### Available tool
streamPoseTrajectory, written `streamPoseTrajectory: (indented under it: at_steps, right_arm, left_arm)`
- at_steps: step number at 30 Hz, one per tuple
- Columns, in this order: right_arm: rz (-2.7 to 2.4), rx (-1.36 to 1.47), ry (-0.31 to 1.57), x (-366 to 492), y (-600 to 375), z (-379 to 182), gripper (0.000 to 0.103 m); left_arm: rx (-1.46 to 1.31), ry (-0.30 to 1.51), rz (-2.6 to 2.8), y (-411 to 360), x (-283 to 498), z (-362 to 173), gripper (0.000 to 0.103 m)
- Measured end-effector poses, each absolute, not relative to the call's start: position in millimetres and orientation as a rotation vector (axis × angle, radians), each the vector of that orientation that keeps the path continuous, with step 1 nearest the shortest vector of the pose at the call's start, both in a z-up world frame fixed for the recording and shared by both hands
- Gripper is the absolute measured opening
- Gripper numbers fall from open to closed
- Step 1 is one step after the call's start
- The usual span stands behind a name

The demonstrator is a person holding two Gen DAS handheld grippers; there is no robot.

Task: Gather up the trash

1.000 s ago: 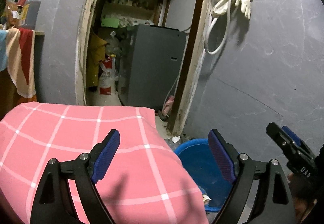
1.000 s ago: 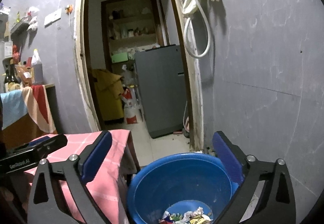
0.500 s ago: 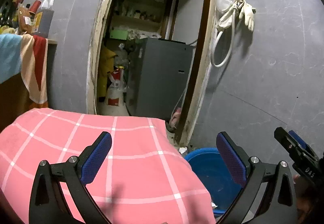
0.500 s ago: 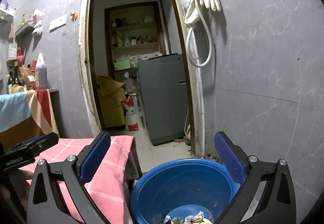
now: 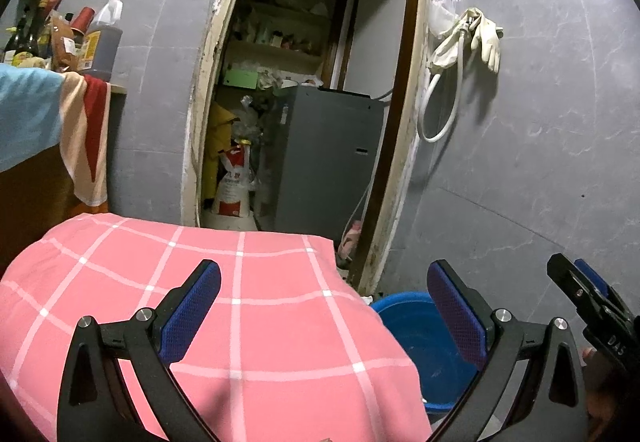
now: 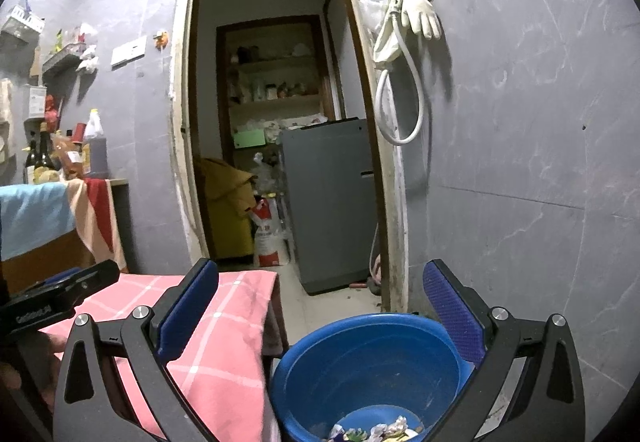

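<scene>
Below the right tongs (image 6: pixel 320 326), whose blue-padded jaws stand wide apart and empty, sits a round blue plastic basin (image 6: pixel 372 366) on the floor, with crumpled scraps of trash (image 6: pixel 380 432) lying in its bottom. Just left of those tongs, and beneath the left tongs (image 5: pixel 324 312), which also gape wide with nothing between them, spreads a tabletop covered in pink cloth with white checks (image 5: pixel 260 306); the basin (image 5: pixel 412 326) lies to the lower right of the left tongs, beside the tabletop's edge. Beyond both tongs a grey wall opens on a doorway showing a grey metal cabinet (image 6: pixel 332 202), and a pale rubber glove (image 6: pixel 420 16) hangs on the wall to the right.
</scene>
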State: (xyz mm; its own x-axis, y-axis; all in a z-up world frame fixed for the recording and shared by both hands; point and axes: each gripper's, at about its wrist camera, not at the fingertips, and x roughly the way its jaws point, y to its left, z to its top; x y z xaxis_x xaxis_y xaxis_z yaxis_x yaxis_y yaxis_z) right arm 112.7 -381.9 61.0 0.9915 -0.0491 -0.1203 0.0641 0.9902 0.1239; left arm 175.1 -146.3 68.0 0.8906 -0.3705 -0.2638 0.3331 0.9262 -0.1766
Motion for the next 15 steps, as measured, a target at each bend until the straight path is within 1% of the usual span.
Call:
streamPoseTrajectory:
  at_steps: [15]
  right_arm:
    - [0.028,0.115,0.089,54,-343,51,0.103]
  left_arm:
    - [-0.088,0.253,-0.320,-108,105,61,0.101]
